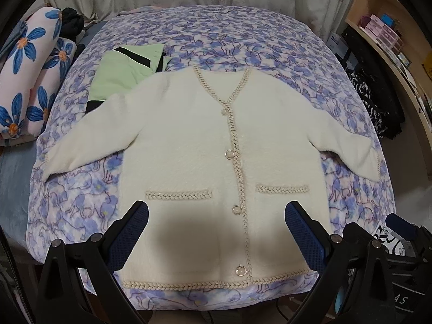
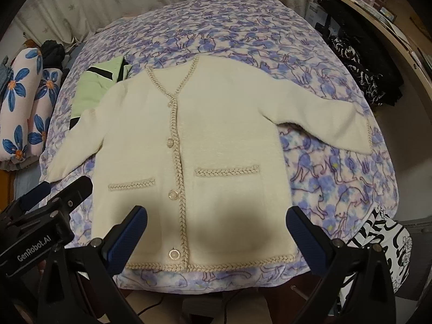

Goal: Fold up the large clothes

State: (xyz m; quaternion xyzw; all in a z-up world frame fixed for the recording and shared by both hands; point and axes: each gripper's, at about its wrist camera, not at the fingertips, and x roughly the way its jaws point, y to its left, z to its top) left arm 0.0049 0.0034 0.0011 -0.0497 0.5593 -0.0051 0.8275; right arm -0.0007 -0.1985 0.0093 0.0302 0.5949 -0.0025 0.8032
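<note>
A cream fuzzy cardigan (image 1: 189, 140) with braided trim and pearl buttons lies flat, front up, sleeves spread, on a purple cat-print blanket (image 1: 243, 37). It also shows in the right wrist view (image 2: 216, 124). My left gripper (image 1: 216, 232) is open and empty, hovering above the cardigan's lower hem. My right gripper (image 2: 216, 235) is open and empty, above the hem's right half. The left gripper's body shows at the left edge of the right wrist view (image 2: 46, 210), and the right gripper's body shows at the lower right of the left wrist view (image 1: 405, 243).
A folded green garment with black stripes (image 1: 121, 73) lies partly under the cardigan's left shoulder. Floral pillows (image 1: 29, 75) lie at the left. Shelves (image 1: 388, 29) and dark clothes (image 1: 372, 102) stand at the right. A black-and-white fabric (image 2: 378, 245) hangs at the blanket's near right corner.
</note>
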